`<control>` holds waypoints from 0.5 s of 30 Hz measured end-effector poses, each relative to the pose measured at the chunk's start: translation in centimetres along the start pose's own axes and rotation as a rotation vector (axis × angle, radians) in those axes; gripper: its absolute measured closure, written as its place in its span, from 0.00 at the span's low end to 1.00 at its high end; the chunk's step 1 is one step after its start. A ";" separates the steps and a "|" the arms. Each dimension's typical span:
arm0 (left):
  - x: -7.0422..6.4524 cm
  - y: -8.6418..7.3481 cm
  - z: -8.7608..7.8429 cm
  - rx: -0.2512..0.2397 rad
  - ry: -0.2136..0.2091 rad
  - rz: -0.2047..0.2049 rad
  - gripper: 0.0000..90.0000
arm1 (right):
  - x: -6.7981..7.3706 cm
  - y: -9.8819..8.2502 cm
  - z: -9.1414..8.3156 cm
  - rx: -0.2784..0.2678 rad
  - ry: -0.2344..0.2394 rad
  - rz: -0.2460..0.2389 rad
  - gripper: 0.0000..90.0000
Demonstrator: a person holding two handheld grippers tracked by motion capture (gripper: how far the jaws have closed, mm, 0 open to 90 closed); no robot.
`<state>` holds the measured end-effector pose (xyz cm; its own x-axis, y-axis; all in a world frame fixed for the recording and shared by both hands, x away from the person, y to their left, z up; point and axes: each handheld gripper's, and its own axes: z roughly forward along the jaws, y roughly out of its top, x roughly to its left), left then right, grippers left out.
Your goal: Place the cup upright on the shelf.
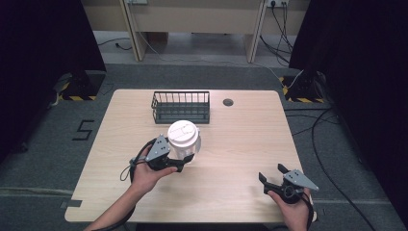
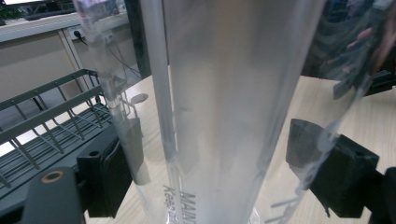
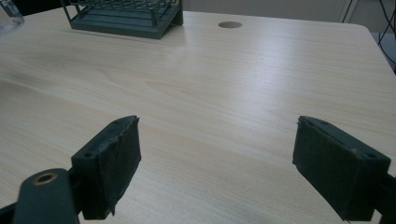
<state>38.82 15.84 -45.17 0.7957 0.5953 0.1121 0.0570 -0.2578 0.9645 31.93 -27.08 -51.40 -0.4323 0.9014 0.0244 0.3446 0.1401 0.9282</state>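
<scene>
A clear plastic cup (image 1: 184, 140) with a white lid stands upright on the wooden table (image 1: 231, 144), just in front of the wire basket. My left gripper (image 1: 186, 162) is open around its lower part. In the left gripper view the cup's wall (image 2: 233, 107) stands between the two black pads (image 2: 109, 175), which sit wide apart, close against its sides. I cannot tell whether they press on it. My right gripper (image 1: 272, 173) is open near the front right edge, with nothing but bare table between its pads (image 3: 114, 161).
A dark wire basket (image 1: 181, 107) stands at the back middle of the table, its corner (image 3: 123, 16) also in the right gripper view. A round cable hole (image 1: 228, 102) lies to its right. Black curtains flank the table, and cables run over the floor at right.
</scene>
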 end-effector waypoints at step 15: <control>1.1 0.6 0.4 -0.001 0.040 -0.006 0.20 | 0.0 0.0 0.0 0.000 0.001 -0.001 0.18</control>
<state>39.97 16.07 -44.60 0.7706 0.6268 0.1154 0.0611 -0.2529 0.9656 31.93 -27.08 -51.40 -0.4332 0.9010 0.0242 0.3442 0.1405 0.9283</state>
